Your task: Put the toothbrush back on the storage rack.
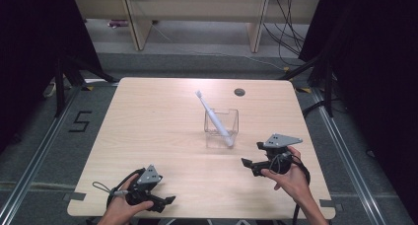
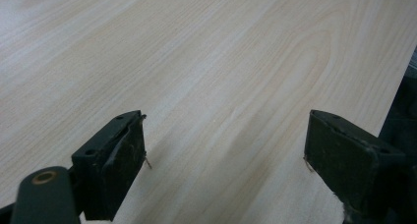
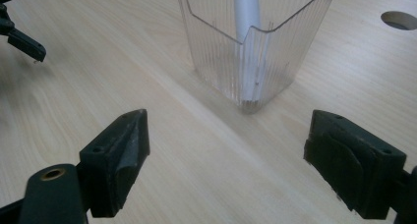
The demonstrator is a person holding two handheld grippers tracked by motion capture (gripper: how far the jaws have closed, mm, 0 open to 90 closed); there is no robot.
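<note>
A white electric toothbrush (image 1: 215, 119) with a slim plastic handle is leaning inside a clear ribbed plastic cup (image 1: 232, 117) of squarish shape, its base resting in the cup's near corner and its bristled head sticking out over the cup's far-left rim. The cup is standing on the pale wooden table (image 1: 148, 116), and everything else is best placed from it.

The right gripper (image 1: 250, 164) is hovering near the cup, on its near-right side, pointing toward it; in the right gripper view its jaws are standing wide apart with nothing between them, and the cup's corner (image 3: 255, 62) is rising just ahead. The left gripper (image 1: 168, 200) is sitting well apart from the cup, at the table's near edge, its jaws likewise spread and empty over bare wood.

Judging by this layout, the toothbrush is already sitting in its holder, so the placing looks done; if the work is instead to take it out, no grasp is begun.
</note>
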